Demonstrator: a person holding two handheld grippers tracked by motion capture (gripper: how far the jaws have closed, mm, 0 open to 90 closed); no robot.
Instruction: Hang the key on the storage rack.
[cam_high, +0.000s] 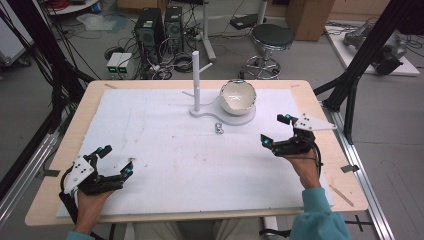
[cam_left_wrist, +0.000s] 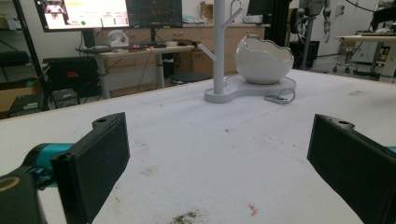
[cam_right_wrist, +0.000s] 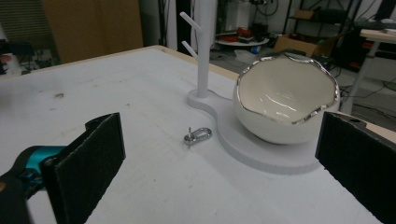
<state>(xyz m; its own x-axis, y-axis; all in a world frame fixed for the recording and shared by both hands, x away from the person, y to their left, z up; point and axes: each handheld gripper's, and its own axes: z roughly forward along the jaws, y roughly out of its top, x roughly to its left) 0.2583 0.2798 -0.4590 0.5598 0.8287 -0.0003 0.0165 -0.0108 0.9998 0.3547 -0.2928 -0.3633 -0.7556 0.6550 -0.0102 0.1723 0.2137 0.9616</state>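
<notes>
A white stand (cam_high: 196, 82) with side pegs rises from a white base (cam_high: 245, 118) at the far middle of the table; a white, silver-rimmed bowl (cam_high: 238, 96) sits on that base. A small metal clasp (cam_high: 219, 128) lies on the white mat just in front of the base, also seen as the clasp (cam_right_wrist: 197, 136) ahead of my right gripper (cam_right_wrist: 219, 172) and the clasp (cam_left_wrist: 279, 98) far ahead of my left gripper (cam_left_wrist: 219, 172). My left gripper (cam_high: 116, 160) is open at the near left, nothing between its jaws. My right gripper (cam_high: 276, 129) is open at the right, short of the clasp and bowl (cam_right_wrist: 285, 105).
The white mat (cam_high: 165, 150) covers most of the wooden table (cam_high: 75, 125), with faint stains near the left gripper. Beyond the table stand a stool (cam_high: 270, 42), computer towers (cam_high: 150, 30) and cables on the floor. Black frame posts (cam_high: 365, 55) flank the right side.
</notes>
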